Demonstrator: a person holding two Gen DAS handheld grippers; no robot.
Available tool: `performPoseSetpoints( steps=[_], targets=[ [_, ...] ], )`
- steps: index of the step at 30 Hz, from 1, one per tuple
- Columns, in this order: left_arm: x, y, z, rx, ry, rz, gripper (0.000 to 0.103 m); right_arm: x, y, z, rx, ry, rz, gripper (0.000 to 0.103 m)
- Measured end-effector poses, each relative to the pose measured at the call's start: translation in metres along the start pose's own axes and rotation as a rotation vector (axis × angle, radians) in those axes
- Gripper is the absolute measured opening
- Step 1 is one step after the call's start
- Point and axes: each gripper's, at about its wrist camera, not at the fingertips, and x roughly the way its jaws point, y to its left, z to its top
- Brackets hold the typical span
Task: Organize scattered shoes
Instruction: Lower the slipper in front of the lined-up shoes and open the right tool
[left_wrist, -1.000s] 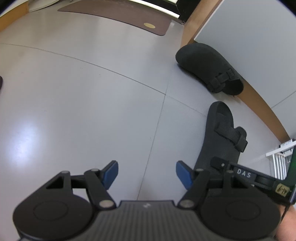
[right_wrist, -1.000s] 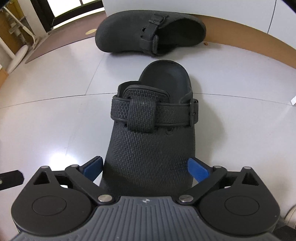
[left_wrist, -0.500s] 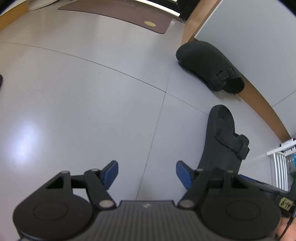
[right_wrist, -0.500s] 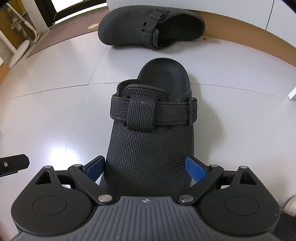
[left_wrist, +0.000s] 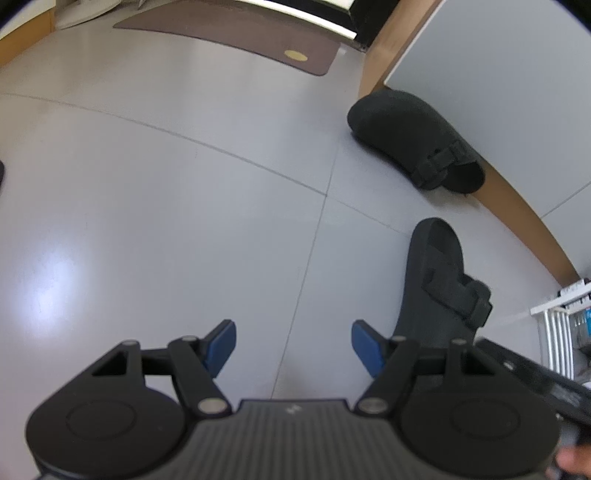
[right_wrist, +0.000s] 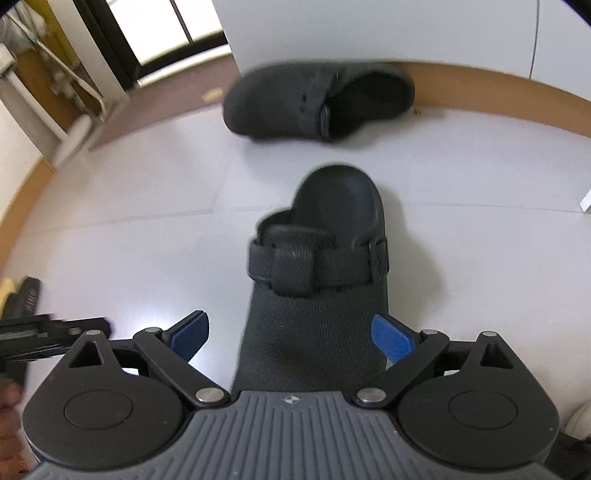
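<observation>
far clog (right_wrist: 317, 101) lies against baseboard (right_wrist: 498, 85) | near clog (right_wrist: 317, 295) apart from baseboard, heel toward it, pair unaligned | right tool (right_wrist: 291, 334) spread wide astride its toe, no grip | left tool (left_wrist: 291, 349) released over floor

near clog (right_wrist: 317, 332): matt black, woven texture | floor (left_wrist: 166, 221): glossy grey | skirting (right_wrist: 498, 88): wood

Black clogs (right_wrist: 317, 295); grey floor (left_wrist: 166, 206); blue-tipped tongs (right_wrist: 291, 334).
</observation>
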Motion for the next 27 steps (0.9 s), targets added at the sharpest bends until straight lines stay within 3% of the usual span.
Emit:
performPoseSetpoints(
  steps=[7,15,20,27],
  targets=[
    [-0.010,-0.021,0.005,0.040,-0.025,-0.026,0.072,-0.055,-0.001,-0.020,-0.039,-0.030,0.043,0.098],
    [-0.018,-0.055,0.022,0.155,-0.051,-0.003,0.069,-0.112,-0.032,-0.054,0.057,-0.121,0.043,0.098],
    [-0.022,-0.085,0.039,0.247,-0.082,0.025,0.069,-0.137,-0.054,-0.070,0.105,-0.170,0.049,0.098],
    [-0.020,-0.128,0.058,0.331,-0.099,0.041,0.077,-0.148,-0.079,-0.078,0.169,-0.213,0.044,0.098]
  ],
)
